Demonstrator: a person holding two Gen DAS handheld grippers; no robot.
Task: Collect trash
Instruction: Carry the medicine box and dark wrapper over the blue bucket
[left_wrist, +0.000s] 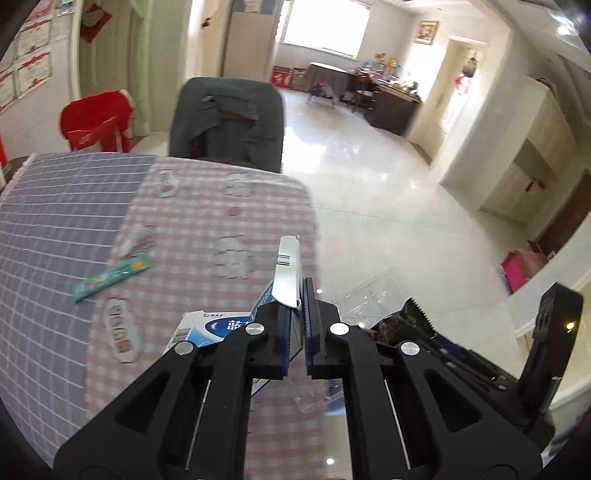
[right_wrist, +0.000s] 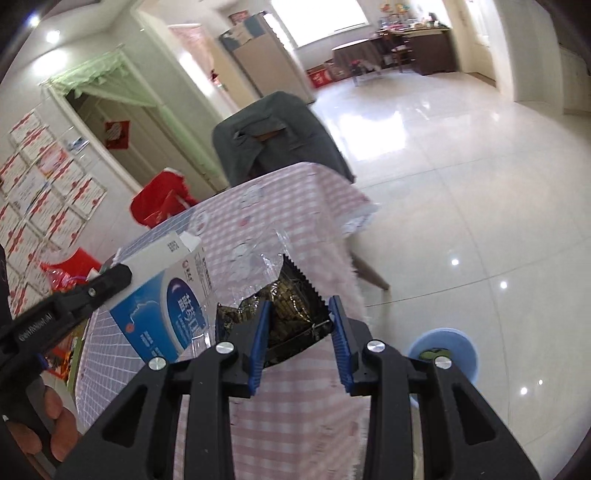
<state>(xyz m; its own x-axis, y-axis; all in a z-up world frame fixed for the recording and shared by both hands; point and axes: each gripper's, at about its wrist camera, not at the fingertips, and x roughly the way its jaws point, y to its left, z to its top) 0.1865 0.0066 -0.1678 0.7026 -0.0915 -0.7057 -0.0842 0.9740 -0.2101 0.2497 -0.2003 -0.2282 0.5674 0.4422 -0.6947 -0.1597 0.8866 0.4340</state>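
Note:
My left gripper (left_wrist: 297, 295) is shut on the edge of a blue and white carton (left_wrist: 286, 273), held above the checked table (left_wrist: 207, 221). The carton also shows in the right wrist view (right_wrist: 162, 306), with the left gripper on it. My right gripper (right_wrist: 299, 321) holds a dark snack wrapper (right_wrist: 291, 306) with clear plastic film (right_wrist: 266, 266) on it; its jaws stand fairly wide around the wrapper. The wrapper also shows in the left wrist view (left_wrist: 402, 321). A green sachet (left_wrist: 110, 275) and a crumpled clear wrapper (left_wrist: 135, 238) lie on the table.
A blue bin (right_wrist: 443, 350) stands on the tiled floor right of the table. A chair with a grey cover (left_wrist: 229, 122) is at the table's far edge. A red bag (left_wrist: 98, 125) sits beyond the table on the left.

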